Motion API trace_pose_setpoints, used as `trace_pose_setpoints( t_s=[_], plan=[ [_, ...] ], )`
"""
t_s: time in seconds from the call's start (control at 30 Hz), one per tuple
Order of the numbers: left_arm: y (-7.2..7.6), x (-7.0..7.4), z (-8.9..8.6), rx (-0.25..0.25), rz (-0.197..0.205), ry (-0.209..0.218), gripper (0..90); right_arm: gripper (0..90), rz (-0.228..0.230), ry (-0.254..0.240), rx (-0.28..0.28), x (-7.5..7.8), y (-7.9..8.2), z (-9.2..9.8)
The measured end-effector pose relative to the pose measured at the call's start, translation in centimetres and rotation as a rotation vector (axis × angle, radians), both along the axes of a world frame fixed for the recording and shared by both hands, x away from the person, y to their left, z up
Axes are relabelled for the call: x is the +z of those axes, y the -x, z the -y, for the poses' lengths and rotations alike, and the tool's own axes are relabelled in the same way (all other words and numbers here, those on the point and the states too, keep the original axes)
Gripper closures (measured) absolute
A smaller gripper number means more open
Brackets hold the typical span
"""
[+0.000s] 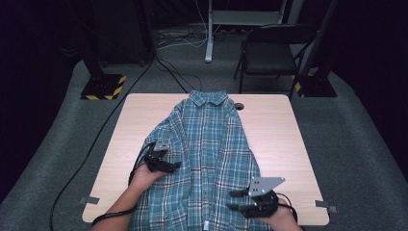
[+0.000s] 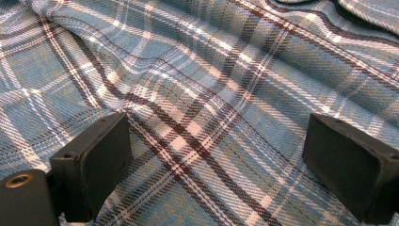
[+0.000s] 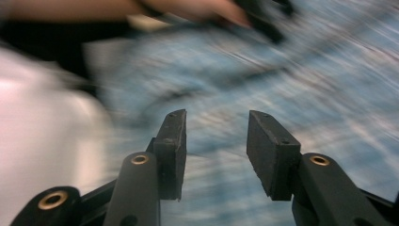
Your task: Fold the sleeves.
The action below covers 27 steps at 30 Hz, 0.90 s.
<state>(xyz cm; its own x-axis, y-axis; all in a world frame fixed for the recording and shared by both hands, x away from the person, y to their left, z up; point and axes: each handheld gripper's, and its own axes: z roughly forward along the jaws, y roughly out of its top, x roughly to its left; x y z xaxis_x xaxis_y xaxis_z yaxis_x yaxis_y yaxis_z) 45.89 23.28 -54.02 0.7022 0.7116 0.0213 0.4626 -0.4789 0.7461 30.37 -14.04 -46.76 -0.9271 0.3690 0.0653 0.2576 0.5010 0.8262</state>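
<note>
High view: both tools (image 1: 176, 165) (image 1: 233, 199) over plaid shirt (image 1: 207, 139).

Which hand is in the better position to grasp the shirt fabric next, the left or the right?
Probably the left. The left gripper sits low on the plaid shirt with jaws wide open close over the cloth. The right gripper is open too, nothing between its jaws, and its view is blurred.

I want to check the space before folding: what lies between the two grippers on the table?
Between the left gripper and the right gripper, the high view shows just the plaid shirt, its buttoned front spread flat on the table.
</note>
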Motion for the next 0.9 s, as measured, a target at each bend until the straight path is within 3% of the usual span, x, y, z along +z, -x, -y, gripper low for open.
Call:
trace_pose_setpoints(
  t_s=[0.13, 0.2, 0.27, 0.43, 0.6, 0.73, 0.8, 0.83, 0.87, 0.9],
  plan=[
    [0.0, 0.0, 0.0, 0.000, 0.000, 0.000, 7.8, 55.1, -0.078, 0.097, -0.155, -3.7, -4.9, 0.6],
    [0.0, 0.0, 0.0, -0.001, 0.000, 0.000, 7.8, 53.8, -0.091, 0.153, -0.219, -5.0, -6.2, 0.8],
    [0.0, 0.0, 0.0, -0.001, -0.001, 0.001, 7.8, 52.2, -0.080, 0.213, -0.248, -5.9, -6.9, 0.7],
    [0.0, 0.0, 0.0, -0.001, 0.000, 0.000, 7.7, 50.1, -0.016, 0.225, -0.277, -6.3, -6.7, 1.1],
    [0.1, 0.0, 0.0, 0.000, -0.001, 0.001, 7.7, 50.1, -0.036, 0.221, -0.316, -6.3, -6.4, 2.2],
    [0.1, 0.0, 0.0, 0.000, -0.001, 0.002, 7.7, 49.9, -0.045, 0.265, -0.320, -5.9, -6.3, 2.6],
    [0.1, 0.0, 0.0, -0.001, -0.002, 0.002, 7.6, 45.1, -0.061, 0.281, -0.321, -5.7, -6.3, 2.7],
    [0.0, 0.0, 0.0, -0.001, -0.002, 0.003, 7.6, 44.0, -0.089, 0.278, -0.323, -5.4, -6.4, 2.8],
    [0.0, 0.0, 0.0, -0.001, -0.002, 0.003, 7.5, 43.9, -0.090, 0.236, -0.337, -5.1, -6.3, 3.1],
    [0.0, 0.0, 0.0, -0.001, -0.002, 0.003, 7.5, 43.8, -0.080, 0.165, -0.349, -4.7, -6.2, 3.6]
  ],
)
